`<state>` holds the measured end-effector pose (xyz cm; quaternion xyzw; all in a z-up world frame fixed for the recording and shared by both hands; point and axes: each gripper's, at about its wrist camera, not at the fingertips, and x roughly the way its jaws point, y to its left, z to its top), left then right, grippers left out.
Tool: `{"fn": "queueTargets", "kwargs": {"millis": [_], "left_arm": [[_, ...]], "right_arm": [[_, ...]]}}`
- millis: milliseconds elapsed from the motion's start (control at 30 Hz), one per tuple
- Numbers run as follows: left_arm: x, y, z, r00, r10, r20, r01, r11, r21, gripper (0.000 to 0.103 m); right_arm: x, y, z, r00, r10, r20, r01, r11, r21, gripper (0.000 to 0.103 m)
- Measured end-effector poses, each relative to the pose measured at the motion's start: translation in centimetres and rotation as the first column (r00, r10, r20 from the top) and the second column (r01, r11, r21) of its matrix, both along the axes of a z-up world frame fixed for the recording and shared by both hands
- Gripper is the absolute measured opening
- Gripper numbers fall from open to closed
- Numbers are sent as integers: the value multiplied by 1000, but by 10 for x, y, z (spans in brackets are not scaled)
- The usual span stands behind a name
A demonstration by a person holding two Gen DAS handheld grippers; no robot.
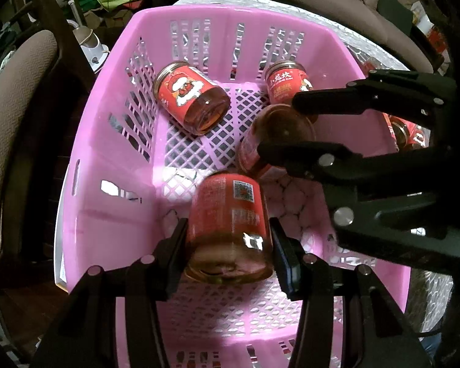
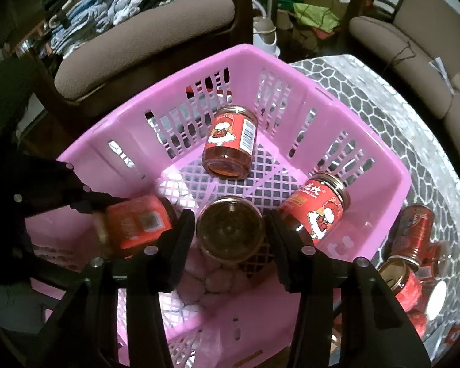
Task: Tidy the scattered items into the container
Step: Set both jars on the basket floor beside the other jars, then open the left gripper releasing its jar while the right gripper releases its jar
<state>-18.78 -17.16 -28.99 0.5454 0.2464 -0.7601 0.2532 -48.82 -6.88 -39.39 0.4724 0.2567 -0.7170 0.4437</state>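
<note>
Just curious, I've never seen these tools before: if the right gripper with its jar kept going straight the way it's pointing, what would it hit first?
Probably the lattice floor of the pink basket; the right gripper points steeply down into it, though depth is unclear.

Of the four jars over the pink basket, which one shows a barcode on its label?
The jar lying at the far wall: a white barcode strip runs along its label. The other three show none here.
</note>
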Motion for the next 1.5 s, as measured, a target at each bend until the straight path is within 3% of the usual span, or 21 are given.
{"fn": "queueTargets", "kwargs": {"millis": [367, 900, 1500], "left_arm": [[-7, 6, 8, 1000, -25, 2, 25, 998, -50, 52], [5, 5, 14, 1000, -20, -23, 18, 998, -61, 52], [20, 6, 39, 998, 5, -62, -11, 996, -92, 52]], "right_arm": [[1, 7, 9, 1000, -8, -17, 8, 1000, -9, 44], [10, 8, 26, 999, -4, -41, 3, 1000, -3, 44], [22, 9, 46, 998, 3, -67, -3, 1000, -6, 44]]}}
